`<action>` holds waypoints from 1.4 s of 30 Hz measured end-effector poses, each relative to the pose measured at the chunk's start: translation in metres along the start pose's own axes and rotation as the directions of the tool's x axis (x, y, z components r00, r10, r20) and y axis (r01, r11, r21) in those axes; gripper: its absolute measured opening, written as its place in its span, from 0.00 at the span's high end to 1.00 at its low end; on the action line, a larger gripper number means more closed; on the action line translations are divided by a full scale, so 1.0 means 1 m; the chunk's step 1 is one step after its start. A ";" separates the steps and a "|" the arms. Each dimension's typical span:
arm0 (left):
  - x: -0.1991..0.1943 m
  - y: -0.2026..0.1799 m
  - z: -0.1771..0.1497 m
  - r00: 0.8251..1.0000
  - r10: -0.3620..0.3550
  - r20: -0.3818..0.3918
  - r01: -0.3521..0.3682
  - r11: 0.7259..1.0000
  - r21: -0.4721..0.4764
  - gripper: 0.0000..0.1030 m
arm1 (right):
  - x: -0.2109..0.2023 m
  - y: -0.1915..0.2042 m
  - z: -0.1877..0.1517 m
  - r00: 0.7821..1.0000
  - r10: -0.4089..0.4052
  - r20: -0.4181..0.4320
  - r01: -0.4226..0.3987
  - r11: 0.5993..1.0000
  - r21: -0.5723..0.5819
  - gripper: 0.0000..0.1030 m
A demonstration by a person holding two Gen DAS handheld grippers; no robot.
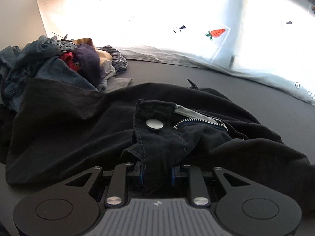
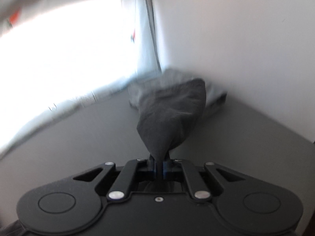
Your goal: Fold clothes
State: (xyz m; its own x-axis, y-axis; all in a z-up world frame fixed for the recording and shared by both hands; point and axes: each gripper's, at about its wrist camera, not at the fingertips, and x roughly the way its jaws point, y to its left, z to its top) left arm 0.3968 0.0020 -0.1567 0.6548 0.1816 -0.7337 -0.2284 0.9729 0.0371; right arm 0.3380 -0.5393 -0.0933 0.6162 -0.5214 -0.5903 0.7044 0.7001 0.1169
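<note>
Black trousers [image 1: 78, 129] lie spread on the dark table [image 1: 256, 90], with a silver button [image 1: 155, 124] and an open zip [image 1: 202, 120] at the waistband. My left gripper [image 1: 157, 174] is shut on the waistband flap just below the button; the cloth bunches between its blue pads. In the blurred right wrist view, my right gripper [image 2: 159, 169] is shut on a pinch of black cloth [image 2: 173, 114] that stands up in a bulging fold above the grey table [image 2: 78, 137].
A heap of mixed clothes [image 1: 59, 59], blue, purple, red and striped, sits at the back left. A bright curtain printed with carrots [image 1: 196, 19] hangs along the table's far edge. A pale wall [image 2: 246, 49] and a grey folded cloth [image 2: 214, 96] stand behind the right gripper.
</note>
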 end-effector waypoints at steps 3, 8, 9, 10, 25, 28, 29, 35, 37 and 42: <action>-0.024 0.009 0.003 1.000 0.002 0.015 -0.002 1.000 -0.019 0.81 | -0.044 -0.019 0.005 0.999 0.008 0.039 -0.009 1.000 0.029 0.94; -0.022 0.032 -0.013 0.994 -0.010 -0.111 0.004 0.999 -0.051 0.80 | -0.038 -0.034 -0.036 0.983 -0.130 -0.126 0.111 0.982 -0.150 0.70; -0.012 0.035 -0.022 0.986 -0.015 -0.167 0.007 0.999 -0.049 0.79 | -0.031 -0.033 -0.051 0.972 -0.178 -0.153 0.143 0.966 -0.216 0.60; -0.003 0.038 -0.030 0.976 -0.018 -0.219 0.007 0.999 -0.051 0.79 | -0.025 -0.032 -0.066 0.958 -0.225 -0.176 0.170 0.945 -0.281 0.56; -0.015 0.049 -0.065 0.965 0.005 -0.261 -0.015 0.999 -0.036 0.70 | 0.002 -0.049 -0.085 0.954 -0.244 -0.175 0.204 0.953 -0.223 0.27; -0.017 0.047 -0.066 0.965 0.008 -0.262 -0.019 0.999 -0.038 0.67 | 0.022 -0.048 -0.077 0.948 -0.272 -0.166 0.217 0.932 -0.290 0.30; -0.017 0.045 -0.066 0.965 0.013 -0.263 -0.023 0.999 -0.034 0.66 | 0.027 -0.048 -0.075 0.947 -0.275 -0.166 0.216 0.929 -0.302 0.34; -0.019 0.032 -0.066 0.960 0.053 -0.273 -0.053 0.999 0.006 0.62 | 0.031 -0.063 -0.060 0.942 -0.305 -0.143 0.254 0.922 -0.292 0.95; -0.018 0.028 -0.066 0.959 0.064 -0.275 -0.063 0.998 0.013 0.61 | 0.024 -0.075 -0.055 0.924 -0.365 -0.111 0.322 0.903 -0.284 0.95; -0.013 0.024 -0.067 0.955 0.074 -0.288 -0.080 0.997 -0.006 0.56 | 0.041 -0.121 -0.070 0.842 -0.449 -0.298 0.381 0.887 -0.261 0.93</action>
State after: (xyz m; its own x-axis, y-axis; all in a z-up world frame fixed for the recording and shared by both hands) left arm 0.3345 0.0137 -0.1917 0.4006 0.2046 -0.8931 -0.2839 0.9545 0.0913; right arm 0.2534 -0.6112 -0.1870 0.0973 -0.6082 -0.7878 0.7677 0.5496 -0.3295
